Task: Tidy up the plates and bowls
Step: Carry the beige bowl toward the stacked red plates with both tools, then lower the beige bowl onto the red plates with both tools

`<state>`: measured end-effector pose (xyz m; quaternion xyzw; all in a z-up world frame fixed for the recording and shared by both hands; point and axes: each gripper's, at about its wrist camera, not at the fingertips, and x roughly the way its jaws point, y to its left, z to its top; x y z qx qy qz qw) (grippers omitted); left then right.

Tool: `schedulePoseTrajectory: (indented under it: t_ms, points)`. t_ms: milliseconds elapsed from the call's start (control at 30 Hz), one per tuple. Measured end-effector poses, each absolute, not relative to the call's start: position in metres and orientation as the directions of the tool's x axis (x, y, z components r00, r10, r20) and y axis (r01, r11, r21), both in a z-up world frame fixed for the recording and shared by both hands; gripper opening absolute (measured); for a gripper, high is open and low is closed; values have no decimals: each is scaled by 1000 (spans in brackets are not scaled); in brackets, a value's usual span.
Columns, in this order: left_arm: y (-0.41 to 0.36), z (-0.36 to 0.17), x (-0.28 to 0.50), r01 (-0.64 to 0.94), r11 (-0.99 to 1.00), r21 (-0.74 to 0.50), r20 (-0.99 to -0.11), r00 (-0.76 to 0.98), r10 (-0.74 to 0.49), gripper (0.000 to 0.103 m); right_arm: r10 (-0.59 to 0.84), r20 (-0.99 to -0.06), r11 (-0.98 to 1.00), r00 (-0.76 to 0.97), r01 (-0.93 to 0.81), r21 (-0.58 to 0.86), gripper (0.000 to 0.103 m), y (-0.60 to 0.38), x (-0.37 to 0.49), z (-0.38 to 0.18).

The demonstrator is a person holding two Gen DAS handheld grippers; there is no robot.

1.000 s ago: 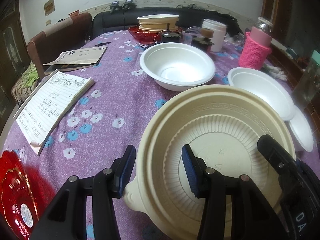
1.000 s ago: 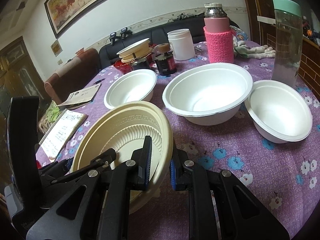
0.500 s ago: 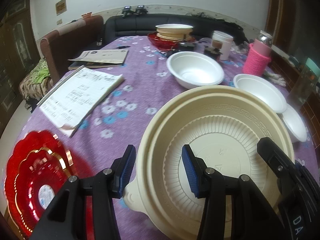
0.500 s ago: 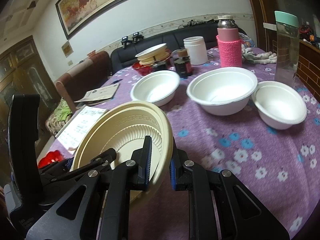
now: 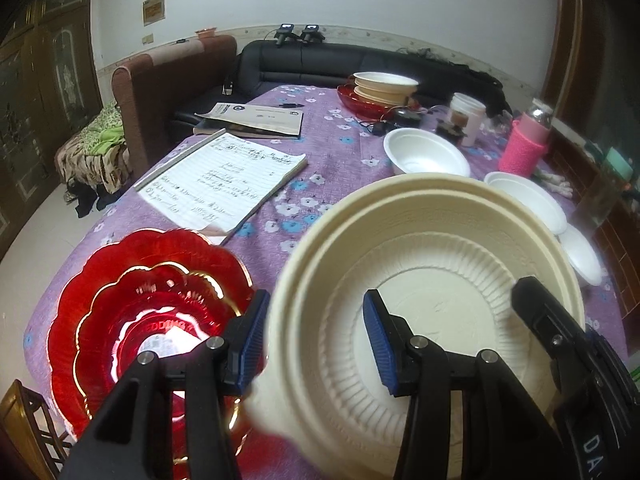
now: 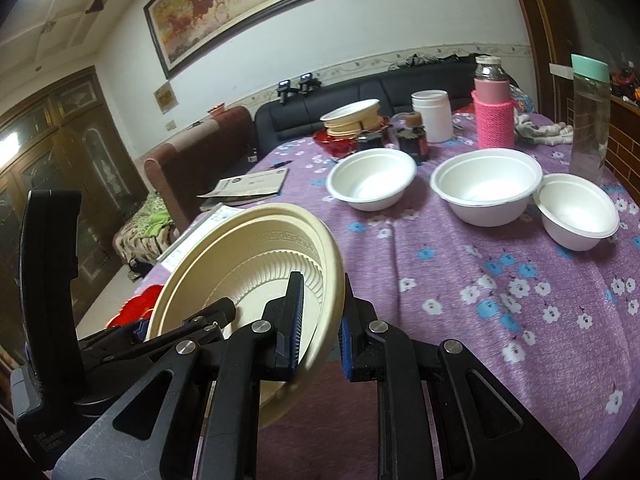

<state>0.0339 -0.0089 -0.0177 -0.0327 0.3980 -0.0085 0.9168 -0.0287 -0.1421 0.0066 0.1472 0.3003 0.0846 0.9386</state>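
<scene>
Cream plastic plates [image 5: 432,280] — a nested stack, the larger one underneath and a smaller ribbed one inside it — sit in the air above the purple flowered tablecloth [image 6: 500,280], carried by both grippers at once. Left gripper [image 5: 316,344] straddles the near rim of the stack, one blue pad outside and one inside on the ribbed floor, jaws part-way apart and clamped on that rim. Right gripper [image 6: 320,320] pinches the opposite rim with its jaws nearly together, holding the thin edge. Two grips on opposite sides look deliberate: the stack is wide and light, so a single pinch would let it swing or let the inner plate slide.

Stack is tilted toward the left in the right wrist view, greek-key pattern on the outer rim, radial ribs on the inner plate; looks clean and dry.

Just left of the stack and below it, red scalloped plates [image 5: 148,312] with gold edging lie nested near the table's near edge. Beyond the stack, a lined notepad [image 5: 224,176] and a booklet [image 5: 252,120]. Further off to the right of the stack, three white bowls [image 6: 372,180] stand apart, unstacked. Farthest from the stack, at the table's back edge, another pile of cream dishes [image 5: 384,88] sits on a red one — probably the matching home, though I can't tell the destination.
</scene>
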Motion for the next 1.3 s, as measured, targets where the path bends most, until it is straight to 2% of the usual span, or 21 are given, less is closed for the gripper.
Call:
schedulePoseTrajectory:
  t_ms: [167,433,667,1300]
  points:
    - [9,-13,23,-40,996,-79,-715,698,-29,47,231,-509,959,829,-106,263,15,-114,-42,20]
    - [42,-1,13,-92,991,-98,-686,728,-1,47,283,-495,950,821,-169,262,15,-87,-43,26]
    - [74,-2,5,-141,986,-94,-682,730,39,47,360,-532,923,766,-211,321,15,-60,-31,14]
    - [120,-13,-4,-241,965,-100,-693,713,106,47,402,-571,914,715,-283,289,15,-10,-32,-2]
